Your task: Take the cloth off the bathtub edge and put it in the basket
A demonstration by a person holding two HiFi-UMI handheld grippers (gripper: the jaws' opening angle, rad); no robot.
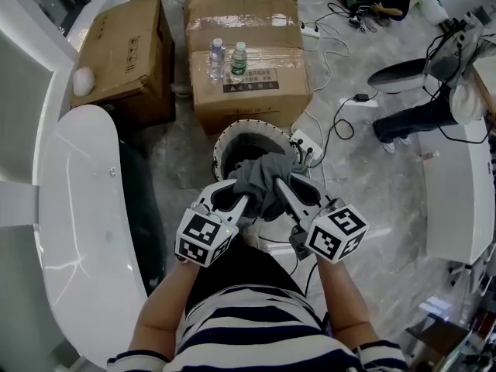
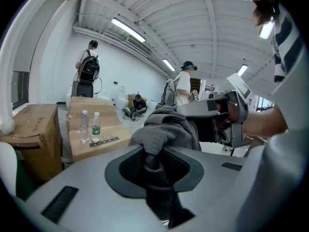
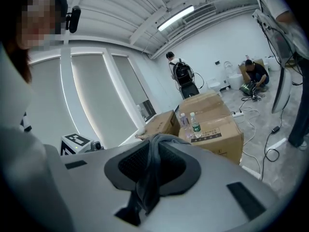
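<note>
A dark grey cloth (image 1: 262,183) hangs bunched between both grippers, over the round white basket (image 1: 222,142) on the floor. My left gripper (image 1: 242,205) is shut on the cloth (image 2: 164,129), a fold pinched between its black pads. My right gripper (image 1: 280,187) is shut on the same cloth (image 3: 150,173) from the other side. The two grippers stand close together, jaws pointing away from the person and a little down. The white bathtub (image 1: 74,208) lies at the left, its edge bare. The basket's inside is mostly hidden by the cloth.
Two cardboard boxes (image 1: 246,49) stand just beyond the basket, one with two water bottles (image 1: 228,59) on top. A power strip and cables (image 1: 329,126) lie to the basket's right. People stand and sit farther back (image 2: 88,71).
</note>
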